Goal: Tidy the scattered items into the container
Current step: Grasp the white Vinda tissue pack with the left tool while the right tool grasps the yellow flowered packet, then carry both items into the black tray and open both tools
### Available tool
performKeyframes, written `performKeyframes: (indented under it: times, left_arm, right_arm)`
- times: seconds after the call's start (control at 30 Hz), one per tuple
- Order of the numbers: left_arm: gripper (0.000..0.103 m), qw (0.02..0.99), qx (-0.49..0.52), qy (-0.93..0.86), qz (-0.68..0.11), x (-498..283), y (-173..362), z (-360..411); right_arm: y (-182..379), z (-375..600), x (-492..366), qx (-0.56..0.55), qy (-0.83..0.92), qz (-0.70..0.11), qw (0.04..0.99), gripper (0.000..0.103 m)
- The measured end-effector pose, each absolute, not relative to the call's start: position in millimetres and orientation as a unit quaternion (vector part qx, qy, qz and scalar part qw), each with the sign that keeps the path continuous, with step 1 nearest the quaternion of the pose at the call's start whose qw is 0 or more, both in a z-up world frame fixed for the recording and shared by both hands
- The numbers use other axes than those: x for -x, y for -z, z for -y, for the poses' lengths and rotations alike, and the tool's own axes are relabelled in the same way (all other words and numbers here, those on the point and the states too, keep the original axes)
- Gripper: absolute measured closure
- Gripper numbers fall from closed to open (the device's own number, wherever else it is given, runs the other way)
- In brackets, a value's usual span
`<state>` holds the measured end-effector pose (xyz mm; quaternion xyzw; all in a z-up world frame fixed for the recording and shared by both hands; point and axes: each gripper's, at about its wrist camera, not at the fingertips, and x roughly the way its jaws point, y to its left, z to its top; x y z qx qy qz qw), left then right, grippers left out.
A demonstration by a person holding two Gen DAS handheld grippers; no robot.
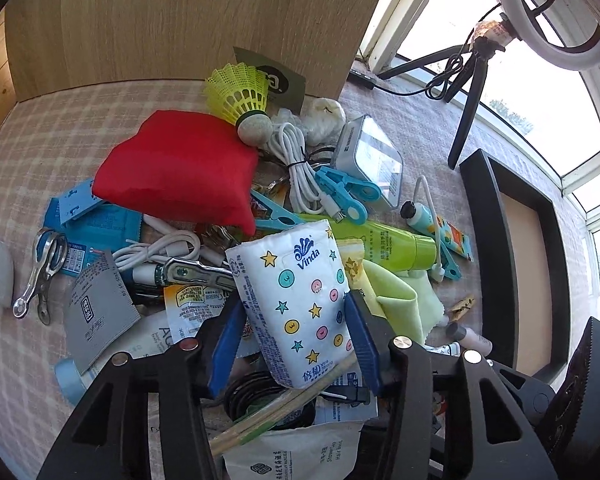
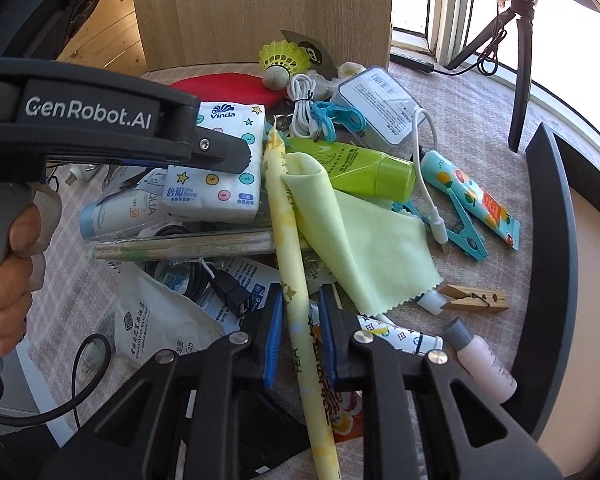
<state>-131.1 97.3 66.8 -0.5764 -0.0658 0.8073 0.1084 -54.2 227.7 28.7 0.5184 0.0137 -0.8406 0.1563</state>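
Blue pads point(image 1: 360, 344) of our left gripper point(image 1: 296, 344) press against both sides of the Vinda tissue pack point(image 1: 300, 304), so we grip it between fairly wide-set fingers. From the right wrist view we see this left gripper point(image 2: 220, 152) reaching in level from the side, with our left hand point(image 2: 8, 280) wrapped around its grey handle, fingers curled at the trigger.

Our right gripper point(image 2: 298, 332) has its fingers set narrow on either side of a long pale yellow packet point(image 2: 296, 280); the blue pads point(image 2: 273, 340) look to touch it, though we cannot tell how firmly. The packet runs up from between the fingers and ends just beside the tissue pack.

Around the tissue pack the clutter lies heaped on the checked cloth point(image 1: 60, 128): a red pouch point(image 1: 180, 172) behind it, a yellow shuttlecock point(image 1: 242, 96) farther back, a green tube point(image 1: 384, 244) and a light green cloth point(image 2: 360, 236) beside it, bamboo chopsticks point(image 2: 180, 246) beneath it.

The black container point(image 1: 516, 256) stands well apart from the tissue pack, beyond the green tube, and what we see of its pale floor is bare.
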Motion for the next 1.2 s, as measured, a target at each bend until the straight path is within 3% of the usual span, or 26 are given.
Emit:
performKeyframes:
  times: [0.5, 0.83, 1.2]
  left_arm:
    - [0.078, 0.109, 0.544, -0.827, 0.091, 121.3, -94.2, -69.7]
    - [0.078, 0.127, 0.513, -0.844, 0.096, 102.2, -130.4, -62.1]
    - [0.078, 0.215, 0.503, -0.836, 0.045, 53.3, -144.9, -160.4]
  right_arm:
    - [-75.1, -254.4, 29.4, -0.476, 0.861, 0.074, 0.167, 0.092]
    - [-109.9, -288.4, 21.5, -0.447, 0.877, 0.105, 0.142, 0.092]
    - [-126.1, -376.7, -11.7, -0.433, 0.883, 0.157, 0.086, 0.092]
